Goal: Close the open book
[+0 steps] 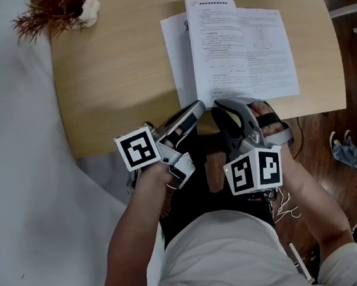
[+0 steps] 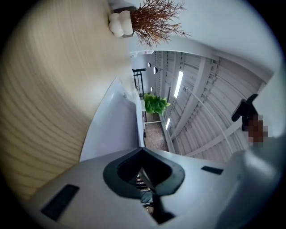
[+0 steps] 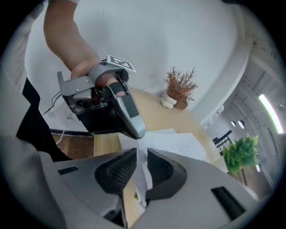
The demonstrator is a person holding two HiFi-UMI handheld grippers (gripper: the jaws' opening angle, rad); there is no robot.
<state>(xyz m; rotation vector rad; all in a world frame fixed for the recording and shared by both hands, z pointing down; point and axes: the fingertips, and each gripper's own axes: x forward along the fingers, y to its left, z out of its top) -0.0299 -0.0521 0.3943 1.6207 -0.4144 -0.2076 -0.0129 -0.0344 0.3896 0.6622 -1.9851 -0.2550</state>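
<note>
At the table [image 1: 115, 82] corner, dried sprigs [image 1: 51, 13], well apart from book [image 1: 238, 47]

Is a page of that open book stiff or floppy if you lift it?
Probably floppy: a thin sheet of the open white paper book curves between the right gripper fingers. The book may slide on the smooth light wooden table.
</note>
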